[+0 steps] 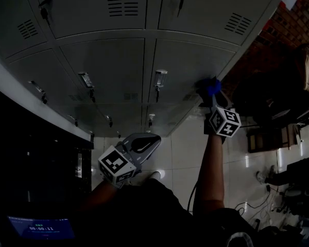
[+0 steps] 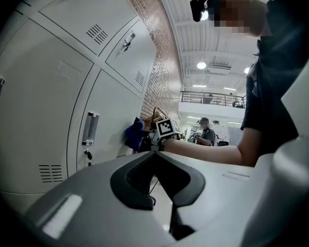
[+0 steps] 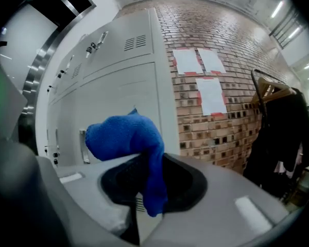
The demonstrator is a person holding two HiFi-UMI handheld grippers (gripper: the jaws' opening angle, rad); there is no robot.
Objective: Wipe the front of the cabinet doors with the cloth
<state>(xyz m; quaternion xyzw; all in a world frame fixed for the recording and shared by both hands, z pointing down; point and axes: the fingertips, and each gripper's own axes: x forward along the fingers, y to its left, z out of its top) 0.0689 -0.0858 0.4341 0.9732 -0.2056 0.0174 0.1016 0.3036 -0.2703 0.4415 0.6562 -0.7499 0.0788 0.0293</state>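
Observation:
Grey metal cabinet doors [image 1: 103, 68] with handles and vent slots fill the upper head view. A blue cloth [image 1: 210, 87] rests against the right-hand door [image 1: 188, 60], near its lower right corner. My right gripper [image 1: 212, 101] is shut on the cloth. In the right gripper view the cloth [image 3: 129, 138] bunches above the jaws and hangs between them [image 3: 147, 187]. My left gripper [image 1: 150, 141] hangs lower, away from the doors, shut and holding nothing. Its own view shows the closed jaws [image 2: 157, 176], the door handle [image 2: 89, 128] and the distant cloth [image 2: 134, 134].
A brick wall [image 3: 221, 71] with taped papers [image 3: 198, 60] adjoins the cabinet's right end. A rack with dark garments [image 3: 280, 122] stands by it. A black unit with a lit screen [image 1: 38, 227] is at the left. Pale tiled floor [image 1: 183, 148] lies below. Another person [image 2: 206, 130] stands far off.

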